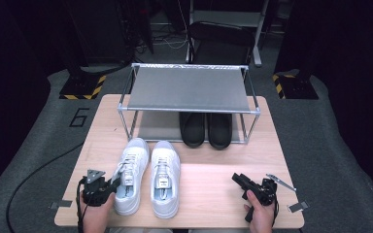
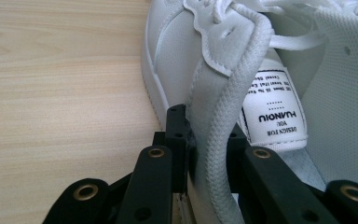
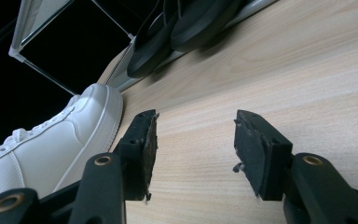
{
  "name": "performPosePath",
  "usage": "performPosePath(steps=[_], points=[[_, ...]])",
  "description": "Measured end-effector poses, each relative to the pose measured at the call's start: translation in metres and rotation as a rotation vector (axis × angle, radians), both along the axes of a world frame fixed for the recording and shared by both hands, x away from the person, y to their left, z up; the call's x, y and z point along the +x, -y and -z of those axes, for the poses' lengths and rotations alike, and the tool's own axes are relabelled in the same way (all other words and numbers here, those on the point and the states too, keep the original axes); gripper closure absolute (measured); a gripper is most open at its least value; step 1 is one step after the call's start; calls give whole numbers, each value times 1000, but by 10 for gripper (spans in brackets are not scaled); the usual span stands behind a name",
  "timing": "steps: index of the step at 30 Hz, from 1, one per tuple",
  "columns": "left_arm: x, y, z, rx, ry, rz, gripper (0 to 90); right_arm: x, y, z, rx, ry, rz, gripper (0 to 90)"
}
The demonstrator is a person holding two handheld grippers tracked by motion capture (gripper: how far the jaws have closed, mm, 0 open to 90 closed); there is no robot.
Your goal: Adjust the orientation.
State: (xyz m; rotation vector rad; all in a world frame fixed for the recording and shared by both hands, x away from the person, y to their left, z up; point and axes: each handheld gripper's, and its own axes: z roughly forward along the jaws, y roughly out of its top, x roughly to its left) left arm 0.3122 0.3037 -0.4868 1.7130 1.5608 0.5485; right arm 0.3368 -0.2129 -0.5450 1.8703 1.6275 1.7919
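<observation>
Near the front edge of the wooden table point(image 1: 209, 194) two white sneakers sit side by side, toes pointing away toward the metal shoe rack point(image 1: 189, 90). The left white sneaker point(image 1: 132, 172) is the one being worked on. The left gripper point(image 1: 108, 187) sits right at its heel end, close to the person. Its two black jaws are pinched on the padded collar point(image 2: 223, 121) of that shoe, one jaw outside the shoe and one inside by the label. So the shoe is caught at its back rim.

The shoe's long line runs from the gripper straight away toward the rack. That matters most, I think. A pull up from the heel would let the toe hang down, and the toe points at the rack already.

The right white sneaker point(image 1: 165, 177) lies just beside the first one, nearly touching it. The right gripper point(image 1: 245, 182) rests well apart from both shoes, over bare table. Its jaws stand wide apart with nothing between them. The left hand is much nearer to the shoes than the right.

A pair of black shoes point(image 1: 207, 128) sits on the rack's lower shelf, at the right. The top shelf looks bare.
</observation>
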Motion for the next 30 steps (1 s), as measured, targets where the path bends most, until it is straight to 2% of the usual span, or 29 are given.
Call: performPosePath(steps=[2,3,8,9,11,16,19,21,25,26,27,30], points=[[-1,-1,1,-1,8,-2,803,0,0,-1,-16,7,0,489],[-1,-2,1,-14,11,-7,806,0,0,-1,-14,7,1,489],[-1,-3,2,-13,21,0,813,0,0,0,-1,4,7,487],[-1,-4,1,-15,12,7,814,0,0,0,-3,4,7,487],[-1,-3,3,-26,31,-3,817,-1,1,-1,-6,1,7,487],[-2,-7,3,-43,29,2,821,0,1,0,-1,6,14,482],[-2,-9,4,-48,45,-3,822,0,1,0,-2,5,13,479],[-3,-10,3,-51,39,2,823,0,1,0,-3,3,15,478],[-5,-14,2,-60,73,-12,823,0,1,0,0,3,13,478],[-6,-16,0,-66,61,-7,822,-1,1,0,-2,2,14,478],[-7,-17,0,-68,78,-13,823,0,1,0,1,6,17,478],[-9,-20,-4,-72,80,-9,822,-1,1,0,-2,3,18,478]])
